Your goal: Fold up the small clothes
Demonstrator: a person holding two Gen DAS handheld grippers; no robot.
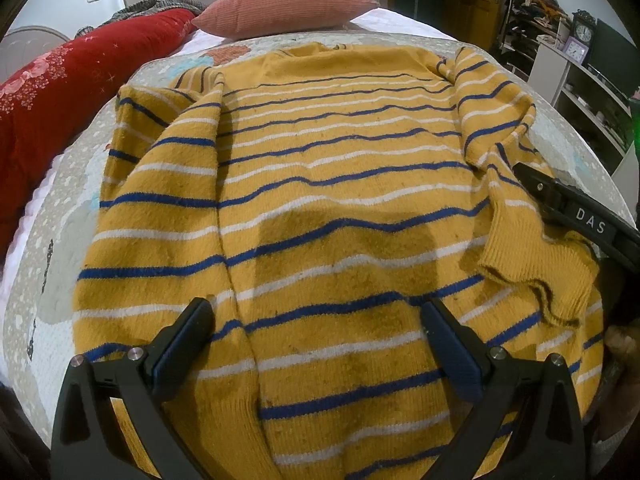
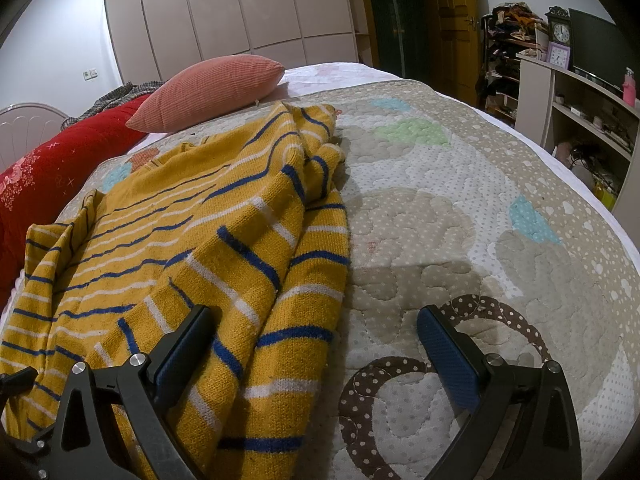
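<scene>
Left claw [image 1: 316, 334]: fingers spread wide apart, hovering over the lower body of the yellow striped sweater [image 1: 344, 200], gripping nothing. Right claw [image 2: 314, 340]: fingers likewise apart and empty; its left finger [image 2: 182, 354] sits above the sweater's right edge, its right finger over bare quilt [image 2: 460, 208]. The sweater lies front-down or front-up (cannot tell) on the quilted bed cover, neckline toward a pink pillow [image 1: 288, 8]. Both sleeves are folded inward across the body; the right sleeve cuff [image 1: 532, 264] rests near the hem. A red blanket [image 1: 68, 92] lies along the bed's left side.
</scene>
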